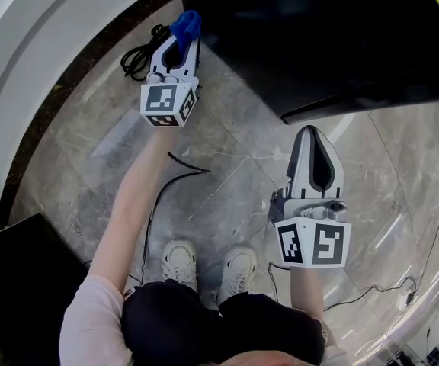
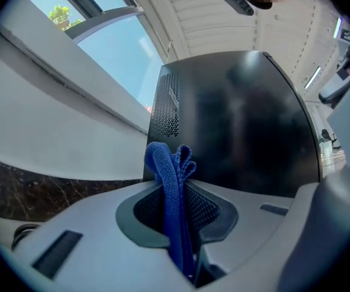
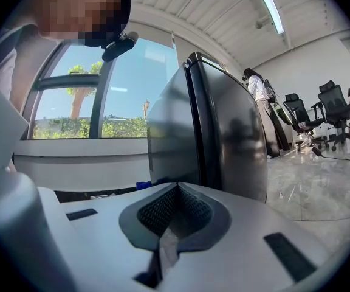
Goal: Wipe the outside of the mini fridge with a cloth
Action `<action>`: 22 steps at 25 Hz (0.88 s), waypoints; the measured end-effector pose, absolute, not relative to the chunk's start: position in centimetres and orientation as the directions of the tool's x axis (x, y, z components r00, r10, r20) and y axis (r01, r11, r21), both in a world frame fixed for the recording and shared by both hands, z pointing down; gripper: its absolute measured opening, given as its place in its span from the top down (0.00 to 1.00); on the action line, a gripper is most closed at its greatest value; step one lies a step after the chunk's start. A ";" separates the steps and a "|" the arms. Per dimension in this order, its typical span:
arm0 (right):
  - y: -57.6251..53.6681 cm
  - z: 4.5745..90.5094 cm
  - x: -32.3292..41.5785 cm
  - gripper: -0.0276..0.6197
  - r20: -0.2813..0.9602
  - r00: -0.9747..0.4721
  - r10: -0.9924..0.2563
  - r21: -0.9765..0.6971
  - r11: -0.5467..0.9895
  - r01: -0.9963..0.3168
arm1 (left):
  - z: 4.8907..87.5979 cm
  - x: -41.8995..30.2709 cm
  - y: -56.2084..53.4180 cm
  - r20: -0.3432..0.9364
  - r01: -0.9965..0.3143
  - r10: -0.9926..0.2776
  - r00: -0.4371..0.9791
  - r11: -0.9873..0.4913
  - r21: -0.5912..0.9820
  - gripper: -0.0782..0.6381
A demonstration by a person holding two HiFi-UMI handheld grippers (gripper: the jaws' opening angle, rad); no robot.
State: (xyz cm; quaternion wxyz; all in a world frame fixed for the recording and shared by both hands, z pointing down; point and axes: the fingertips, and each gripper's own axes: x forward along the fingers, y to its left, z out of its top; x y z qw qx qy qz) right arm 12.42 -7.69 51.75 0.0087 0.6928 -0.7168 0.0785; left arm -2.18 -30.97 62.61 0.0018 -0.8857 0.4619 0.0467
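Observation:
The black mini fridge point(image 1: 318, 36) fills the top right of the head view; its glossy side point(image 2: 248, 120) faces my left gripper, and its corner point(image 3: 205, 126) stands ahead of the right one. My left gripper point(image 1: 180, 43) is shut on a folded blue cloth point(image 1: 186, 24), which sticks up between the jaws point(image 2: 172, 175) close to the fridge's left side. My right gripper point(image 1: 316, 155) is shut and empty, just below the fridge's front corner.
A black power cable point(image 1: 139, 52) lies coiled on the marble floor beside the left gripper, and another cable point(image 1: 174, 178) trails toward my white shoes point(image 1: 208, 265). A white curved wall base point(image 1: 29, 59) runs at left. A person and office chairs point(image 3: 308, 117) stand far off.

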 end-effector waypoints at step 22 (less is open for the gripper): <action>-10.3 55.4 12.3 0.94 0.200 -0.046 -0.979 -0.092 0.028 -0.995 | 65.4 -4.7 -38.5 -0.060 -0.883 -0.886 0.460 -0.464 0.073 0.81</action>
